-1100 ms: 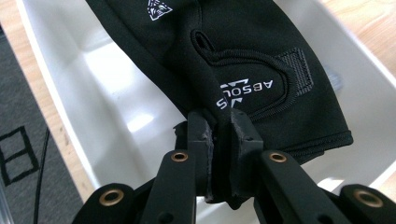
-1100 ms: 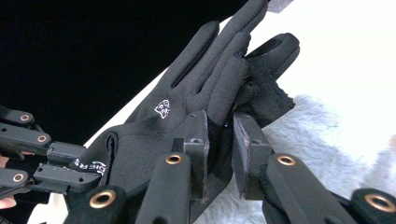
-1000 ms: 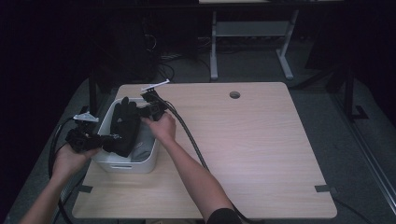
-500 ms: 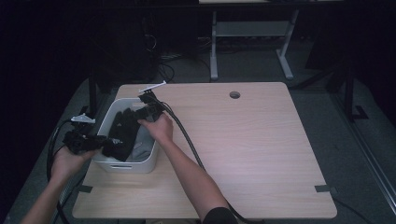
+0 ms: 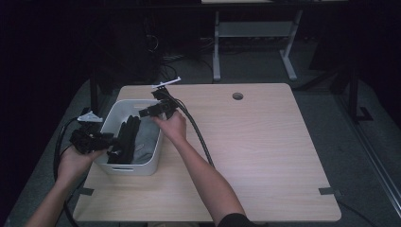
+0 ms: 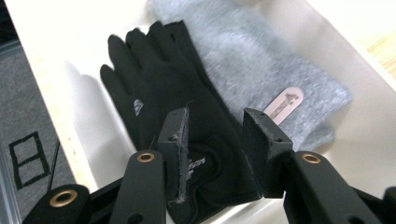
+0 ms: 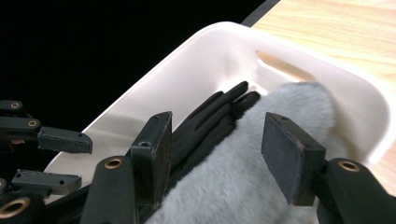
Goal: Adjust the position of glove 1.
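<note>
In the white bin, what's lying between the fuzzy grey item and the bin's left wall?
A black fabric glove lies there, fingers toward the far end of the white plastic bin, beside the fuzzy grey fabric item. The high view and the left gripper view both show it.

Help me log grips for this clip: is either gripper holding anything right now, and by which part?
Nothing is held. The left gripper has just opened above the black gloves; the right gripper has just opened above the grey fleece in the white bin.

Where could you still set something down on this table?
The wooden table is bare right of the white bin, out to its far and right edges. It is crowded inside the bin, with black gloves beside a grey fuzzy cloth and both grippers close.
</note>
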A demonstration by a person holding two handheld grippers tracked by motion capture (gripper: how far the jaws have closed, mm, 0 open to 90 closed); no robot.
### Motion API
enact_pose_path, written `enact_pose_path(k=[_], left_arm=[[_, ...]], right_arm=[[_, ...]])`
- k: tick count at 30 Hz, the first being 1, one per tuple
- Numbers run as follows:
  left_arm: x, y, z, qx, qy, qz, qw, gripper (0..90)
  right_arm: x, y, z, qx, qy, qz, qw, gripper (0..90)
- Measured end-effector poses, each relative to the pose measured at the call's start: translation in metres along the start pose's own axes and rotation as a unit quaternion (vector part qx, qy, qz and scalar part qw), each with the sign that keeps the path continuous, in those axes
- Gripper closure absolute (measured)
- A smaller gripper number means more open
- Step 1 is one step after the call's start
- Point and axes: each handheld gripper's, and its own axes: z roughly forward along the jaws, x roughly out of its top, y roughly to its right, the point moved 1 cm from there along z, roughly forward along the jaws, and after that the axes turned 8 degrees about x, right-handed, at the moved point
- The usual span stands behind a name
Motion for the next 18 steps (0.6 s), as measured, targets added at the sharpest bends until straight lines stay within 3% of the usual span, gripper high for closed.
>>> enact_pose_path(k=[7, 18], left_arm=[[0.010, 0.013, -0.004, -0.004, 0.018, 0.006, 0.9998, 57.6], [0.032, 0.045, 0.000, -0.029, 0.034, 0.037, 0.9983, 51.4]], right_arm=[[0.000, 0.002, -0.029, -0.006, 0.014, -0.005, 0.9999, 40.0], [-0.006, 0.010, -0.086, -0.028, 0.044, -0.005, 0.9986, 35.9]])
